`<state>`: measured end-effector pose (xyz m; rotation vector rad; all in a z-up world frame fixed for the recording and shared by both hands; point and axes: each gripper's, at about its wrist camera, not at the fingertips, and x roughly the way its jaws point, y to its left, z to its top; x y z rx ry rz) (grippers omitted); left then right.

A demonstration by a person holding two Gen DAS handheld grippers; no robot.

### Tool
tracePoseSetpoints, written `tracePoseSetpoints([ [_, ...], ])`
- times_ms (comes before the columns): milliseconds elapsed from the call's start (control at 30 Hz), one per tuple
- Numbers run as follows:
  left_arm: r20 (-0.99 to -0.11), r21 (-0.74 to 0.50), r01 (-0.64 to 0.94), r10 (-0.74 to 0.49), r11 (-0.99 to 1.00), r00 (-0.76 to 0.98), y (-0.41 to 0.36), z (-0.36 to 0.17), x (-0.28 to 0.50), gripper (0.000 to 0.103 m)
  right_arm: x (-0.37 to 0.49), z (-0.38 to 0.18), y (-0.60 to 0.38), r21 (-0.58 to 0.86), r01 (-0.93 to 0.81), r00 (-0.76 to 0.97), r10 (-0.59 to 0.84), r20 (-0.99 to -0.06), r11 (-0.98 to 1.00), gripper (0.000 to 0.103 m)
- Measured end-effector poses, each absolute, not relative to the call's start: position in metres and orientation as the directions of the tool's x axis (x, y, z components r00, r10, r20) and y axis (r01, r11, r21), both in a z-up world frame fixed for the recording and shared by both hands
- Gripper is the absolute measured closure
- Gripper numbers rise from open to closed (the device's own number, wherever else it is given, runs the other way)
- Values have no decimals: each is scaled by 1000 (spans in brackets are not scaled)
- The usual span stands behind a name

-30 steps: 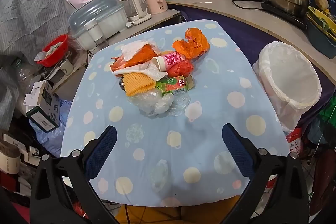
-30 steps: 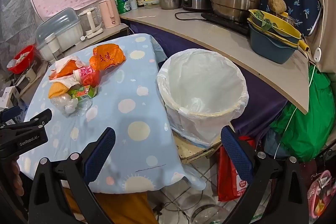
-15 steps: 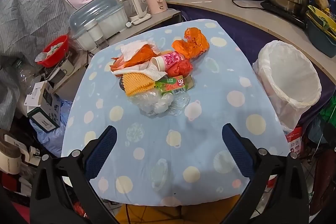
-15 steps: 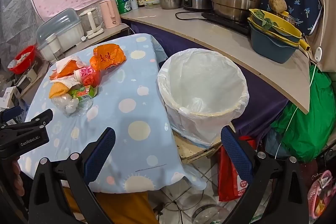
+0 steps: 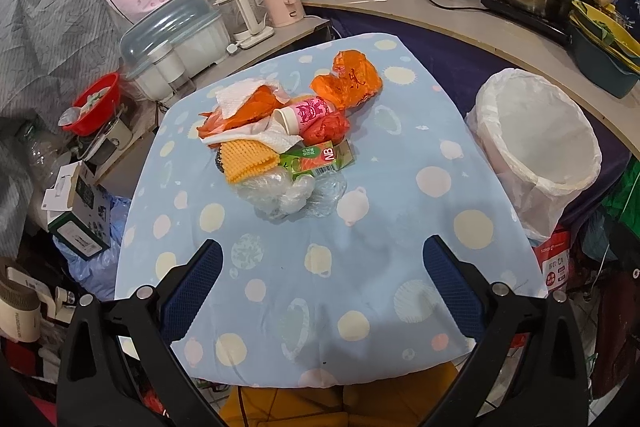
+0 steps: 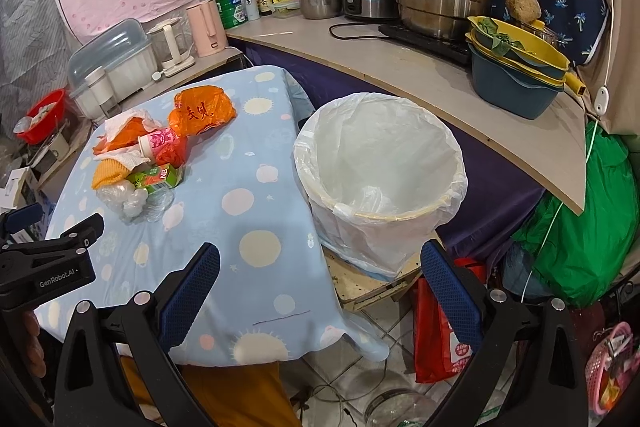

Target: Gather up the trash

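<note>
A trash pile lies mid-table: an orange bag (image 5: 352, 79), a pink cup (image 5: 306, 113), a red wad (image 5: 326, 129), white paper (image 5: 248, 139), a yellow ribbed cloth (image 5: 246, 161), a green-red carton (image 5: 316, 157) and clear plastic (image 5: 292, 193). The pile also shows in the right wrist view (image 6: 148, 163). A bin with a white liner (image 5: 536, 143) (image 6: 380, 171) stands right of the table. My left gripper (image 5: 322, 283) is open and empty over the table's near part. My right gripper (image 6: 320, 287) is open and empty, between table edge and bin.
The table has a blue dotted cloth (image 5: 400, 227). A counter (image 6: 440, 75) behind holds pots, bottles and stacked basins (image 6: 516, 75). Kettles (image 5: 276, 3) and a lidded plastic box (image 5: 172, 39) stand behind the table. Boxes and bags crowd the floor left (image 5: 76, 211) and right (image 6: 440, 331).
Both views have shifted very slightly; the left gripper has eased back a little. Nothing on the table moved and both grippers stay open.
</note>
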<state>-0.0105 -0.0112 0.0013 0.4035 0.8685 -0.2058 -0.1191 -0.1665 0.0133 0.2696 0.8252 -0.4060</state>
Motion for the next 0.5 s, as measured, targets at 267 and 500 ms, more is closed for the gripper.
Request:
tracePoseSetpoints([
  [267,-777,263,339,-9,903,629,-11,1,-13,7,-120,13,-166,75,450,610,-245,-754,890,7],
  [500,-778,262,340,-11,903,628,-11,1,-12,7,-120,13,-166,76,451,609,-244,-755,890,7],
])
